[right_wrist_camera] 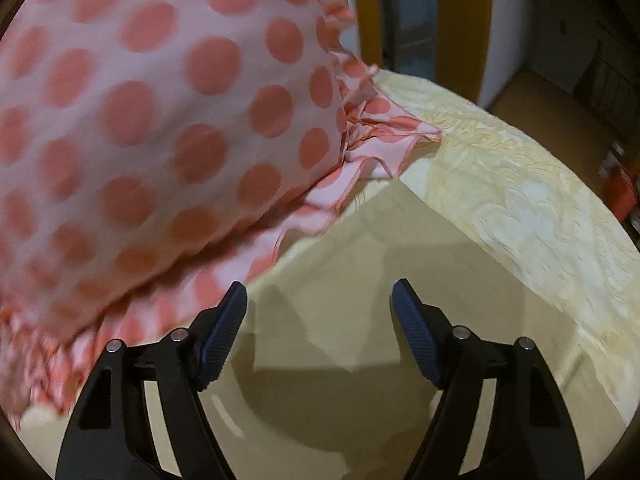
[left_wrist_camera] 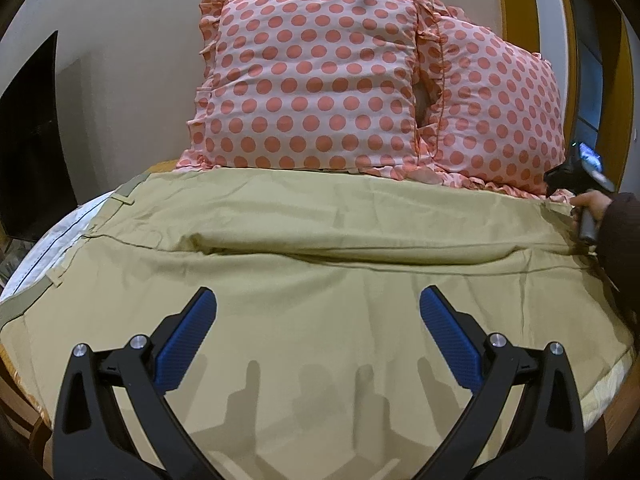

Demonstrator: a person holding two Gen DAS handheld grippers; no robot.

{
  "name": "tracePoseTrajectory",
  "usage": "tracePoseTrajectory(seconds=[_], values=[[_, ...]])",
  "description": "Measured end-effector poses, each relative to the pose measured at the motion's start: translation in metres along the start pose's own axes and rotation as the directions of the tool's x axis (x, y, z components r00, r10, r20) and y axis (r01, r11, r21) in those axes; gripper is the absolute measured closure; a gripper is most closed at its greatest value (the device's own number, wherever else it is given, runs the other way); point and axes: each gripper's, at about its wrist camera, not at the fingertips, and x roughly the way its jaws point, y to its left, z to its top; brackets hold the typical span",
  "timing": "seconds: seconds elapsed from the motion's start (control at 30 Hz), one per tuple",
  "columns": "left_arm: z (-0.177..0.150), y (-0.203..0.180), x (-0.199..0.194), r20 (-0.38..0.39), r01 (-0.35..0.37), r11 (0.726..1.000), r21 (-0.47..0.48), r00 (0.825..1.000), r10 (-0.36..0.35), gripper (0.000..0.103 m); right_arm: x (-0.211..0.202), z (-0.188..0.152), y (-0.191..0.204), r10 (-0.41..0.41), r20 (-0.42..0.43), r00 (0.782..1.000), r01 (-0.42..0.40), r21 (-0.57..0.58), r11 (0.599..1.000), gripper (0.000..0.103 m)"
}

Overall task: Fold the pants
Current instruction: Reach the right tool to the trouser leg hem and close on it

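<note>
Two pink polka-dot ruffled pillows [left_wrist_camera: 316, 84] line the far beige wall [left_wrist_camera: 132, 60]; khaki cotton pants [left_wrist_camera: 320, 248] cover the pale patterned bed [right_wrist_camera: 520, 200]. Both grippers' fingers spread wide, holding nothing.

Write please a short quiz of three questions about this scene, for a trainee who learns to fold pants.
1. True or false: the left tool is shut on the khaki pants.
2. Which end of the pants lies at the left in the left wrist view? A) the hems B) the waistband
3. Fill in: behind the pants stand two ____ pillows.

Key:
1. False. Both it and the right tool are open and hold nothing.
2. B. Belt loops and the white lining show there.
3. Polka-dot (pink with coral dots).
</note>
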Motion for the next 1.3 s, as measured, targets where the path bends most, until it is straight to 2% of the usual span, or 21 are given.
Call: tracePoseTrajectory(seconds=[0.1,0.2,0.23,0.27,0.3,0.33,0.37,0.43,0.47,0.53,0.57,0.63,0.73,0.8,0.87,0.93,1.03,1.1,1.13,1.17,1.3], values=[[0.004,-0.001,0.008,-0.005,0.008,1.000,0.005,1.000,-0.008,0.002,0.016,0.007,0.001,-0.052,0.013,0.999,0.052,0.012,0.999,0.029],[0.004,-0.003,0.016,-0.020,0.015,1.000,0.011,1.000,-0.015,0.002,0.025,0.006,0.007,-0.118,0.034,0.992,0.119,-0.035,0.992,0.036],[0.004,-0.003,0.017,-0.026,0.018,1.000,0.010,1.000,-0.018,0.002,0.024,0.003,0.003,-0.114,0.053,0.992,0.116,-0.037,0.993,0.046],[0.003,-0.003,0.017,-0.027,0.020,1.000,0.008,0.999,-0.020,0.002,0.024,0.004,0.000,-0.116,0.065,0.991,0.118,-0.032,0.993,0.061],[0.002,-0.002,0.017,-0.026,0.022,1.000,0.004,0.999,-0.022,0.002,0.022,0.002,-0.004,-0.100,0.075,0.992,0.102,-0.023,0.995,0.064],[0.001,-0.001,0.016,-0.026,0.022,1.000,0.001,0.999,-0.022,0.002,0.021,0.003,-0.014,-0.059,0.080,0.995,0.059,-0.002,0.998,0.080],[0.001,0.000,0.016,-0.025,0.023,1.000,-0.004,0.999,-0.023,0.002,0.021,0.004,-0.020,-0.029,0.079,0.996,0.029,0.008,1.000,0.090],[0.000,0.003,0.013,-0.020,0.030,0.999,-0.015,0.999,-0.030,0.002,0.022,0.006,-0.035,0.071,0.069,0.995,-0.073,0.035,0.997,0.095],[0.000,0.004,0.011,-0.018,0.031,0.999,-0.020,0.999,-0.031,0.002,0.017,0.003,-0.050,0.140,0.079,0.987,-0.145,0.061,0.988,0.096],[-0.001,0.007,0.007,-0.012,0.035,0.999,-0.031,0.999,-0.035,0.002,0.000,-0.004,-0.063,0.225,0.116,0.967,-0.236,0.084,0.968,0.096],[-0.001,0.008,0.006,-0.009,0.036,0.999,-0.034,0.999,-0.036,0.002,-0.017,-0.011,-0.079,0.293,0.147,0.945,-0.308,0.095,0.947,0.096],[-0.002,0.011,0.001,-0.002,0.037,0.998,-0.046,0.999,-0.037,0.002,-0.045,-0.027,-0.097,0.378,0.187,0.907,-0.400,0.096,0.912,0.096],[-0.001,0.016,-0.004,0.008,0.036,0.997,-0.062,0.999,-0.035,0.002,-0.102,-0.077,-0.146,0.501,0.241,0.831,-0.534,0.096,0.840,0.097],[0.000,0.019,-0.009,0.018,0.036,0.997,-0.067,0.999,-0.035,0.002,-0.136,-0.119,-0.171,0.527,0.247,0.813,-0.564,0.114,0.818,0.097],[0.002,0.021,-0.012,0.032,0.036,0.997,-0.073,0.999,-0.034,0.002,-0.141,-0.151,-0.201,0.534,0.225,0.815,-0.571,0.158,0.806,0.097],[0.007,0.023,-0.016,0.048,0.039,0.996,-0.076,0.998,-0.035,0.002,-0.133,-0.174,-0.221,0.525,0.173,0.833,-0.552,0.214,0.806,0.096],[0.014,0.023,-0.015,0.067,0.044,0.996,-0.076,0.997,-0.039,0.002,-0.125,-0.188,-0.233,0.550,0.110,0.828,-0.556,0.298,0.776,0.095],[0.018,0.024,-0.015,0.067,0.039,0.997,-0.072,0.997,-0.034,0.002,-0.116,-0.188,-0.234,0.563,0.063,0.824,-0.547,0.351,0.760,0.085],[0.019,0.025,-0.015,0.065,0.032,0.997,-0.070,0.997,-0.027,0.002,-0.112,-0.187,-0.231,0.578,0.044,0.815,-0.552,0.365,0.750,0.075],[0.020,0.026,-0.015,0.062,0.023,0.997,-0.069,0.998,-0.018,0.002,-0.114,-0.190,-0.231,0.578,0.043,0.815,-0.553,0.357,0.753,0.071],[0.024,0.033,-0.012,0.045,-0.001,0.997,-0.081,0.999,0.005,0.002,-0.110,-0.183,-0.214,0.575,0.028,0.818,-0.547,0.345,0.762,0.062]])
